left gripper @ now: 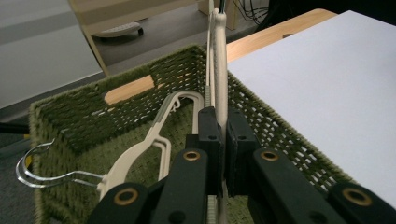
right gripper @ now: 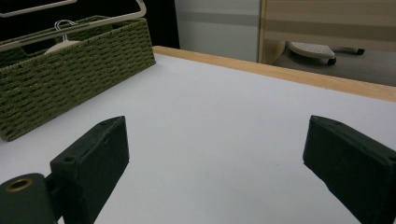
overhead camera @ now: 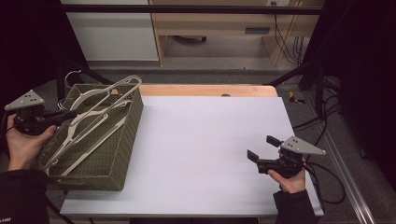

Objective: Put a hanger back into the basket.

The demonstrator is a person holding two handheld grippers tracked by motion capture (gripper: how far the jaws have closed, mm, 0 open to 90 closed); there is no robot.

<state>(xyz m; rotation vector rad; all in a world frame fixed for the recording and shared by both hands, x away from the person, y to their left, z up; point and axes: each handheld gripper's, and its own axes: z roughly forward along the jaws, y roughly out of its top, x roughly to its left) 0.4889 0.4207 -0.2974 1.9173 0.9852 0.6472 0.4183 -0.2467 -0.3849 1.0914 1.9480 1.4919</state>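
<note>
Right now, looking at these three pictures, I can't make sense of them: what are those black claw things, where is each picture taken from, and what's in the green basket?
No robot here: a person holds a hand tool with two black jaws in each hand. One picture looks down from above the table. The other two come from small cameras riding on the tools, looking along their jaws.

The left gripper reaches over a green woven basket at the left of the white table. Seen from its own camera, its jaws are shut on the thin bar of a cream hanger, which stands up out of the basket. More hangers lie inside, one with a metal hook.

The right gripper waits over the table, jaws wide open, holding nothing.
</note>
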